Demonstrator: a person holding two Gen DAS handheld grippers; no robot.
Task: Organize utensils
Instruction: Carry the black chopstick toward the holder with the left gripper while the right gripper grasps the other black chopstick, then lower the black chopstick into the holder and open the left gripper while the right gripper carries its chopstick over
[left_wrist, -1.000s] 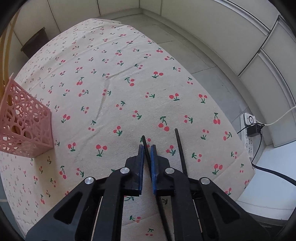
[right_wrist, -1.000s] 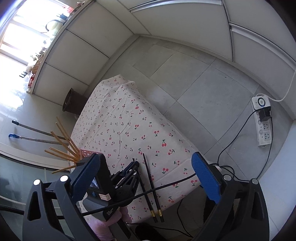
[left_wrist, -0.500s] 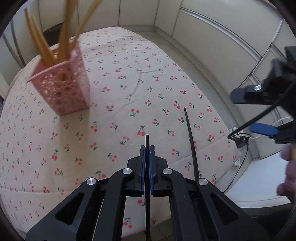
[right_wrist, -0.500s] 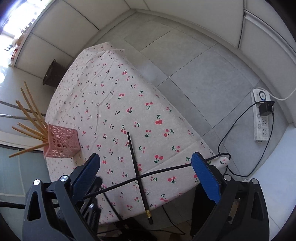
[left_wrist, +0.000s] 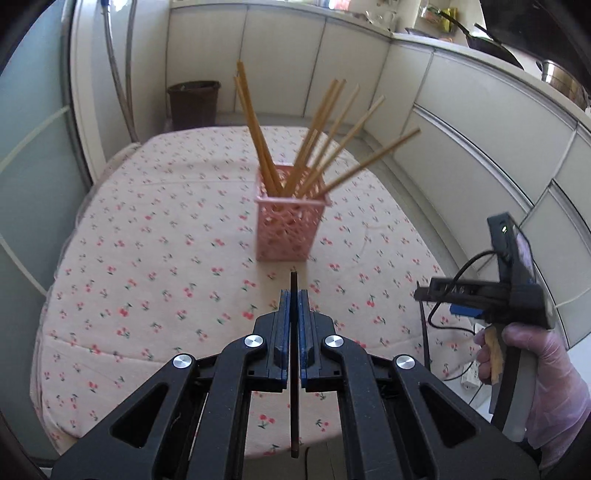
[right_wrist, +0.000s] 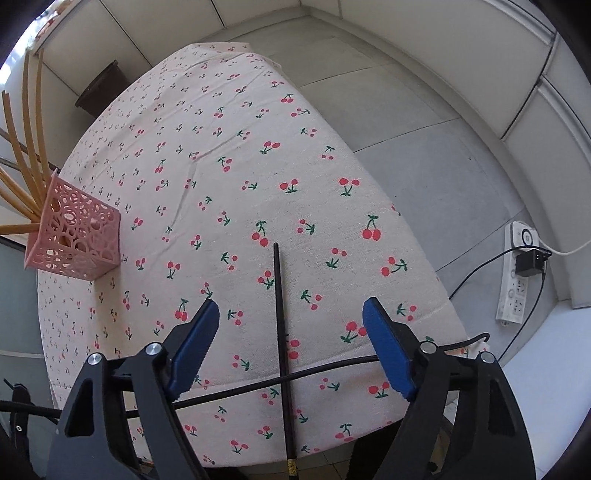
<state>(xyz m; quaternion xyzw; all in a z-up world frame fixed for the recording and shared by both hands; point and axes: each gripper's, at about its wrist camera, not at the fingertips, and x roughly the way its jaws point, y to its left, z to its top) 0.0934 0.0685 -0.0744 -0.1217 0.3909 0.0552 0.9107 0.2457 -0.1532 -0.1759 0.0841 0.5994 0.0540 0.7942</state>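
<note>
My left gripper is shut on a black chopstick, held above the cherry-print tablecloth and pointing toward a pink lattice holder with several wooden chopsticks in it. My right gripper is open, its jaws on either side of a second black chopstick that lies on the cloth near the table's front edge. The right gripper also shows in the left wrist view, at the right. The pink holder stands at the left in the right wrist view.
A dark bin stands on the floor beyond the table. A white power strip with cables lies on the floor at the right. A black cable crosses in front of the right gripper. Cabinets line the walls.
My left gripper lifted its black chopstick and swung toward the pink holder, now straight ahead. My right gripper came down over the second black chopstick on the cloth.
</note>
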